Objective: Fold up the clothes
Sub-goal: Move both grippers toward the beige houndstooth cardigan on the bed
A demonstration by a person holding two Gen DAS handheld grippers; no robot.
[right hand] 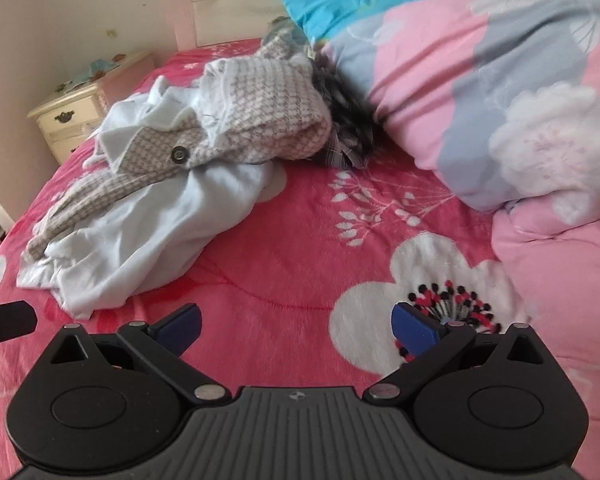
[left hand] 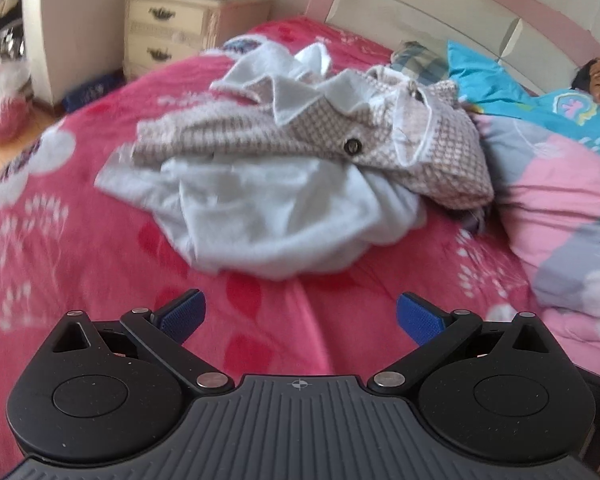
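Above the red floral blanket point(left hand: 80, 240), the left gripper point(left hand: 300, 316) hangs spread and empty, as does the right gripper point(right hand: 296, 330). The clothes pile point(left hand: 284, 168) lies near at twelve o'clock from the left, eleven o'clock from the right; its long axis runs seven to one o'clock in the right wrist view, houndstooth jacket point(right hand: 256, 120) atop a white garment point(right hand: 152, 232).

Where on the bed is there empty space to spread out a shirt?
Free: the red bedspread between both open grippers and the clothes pile, over to the pink quilt. Crowded: where the pile meets the quilt, near the headboard.
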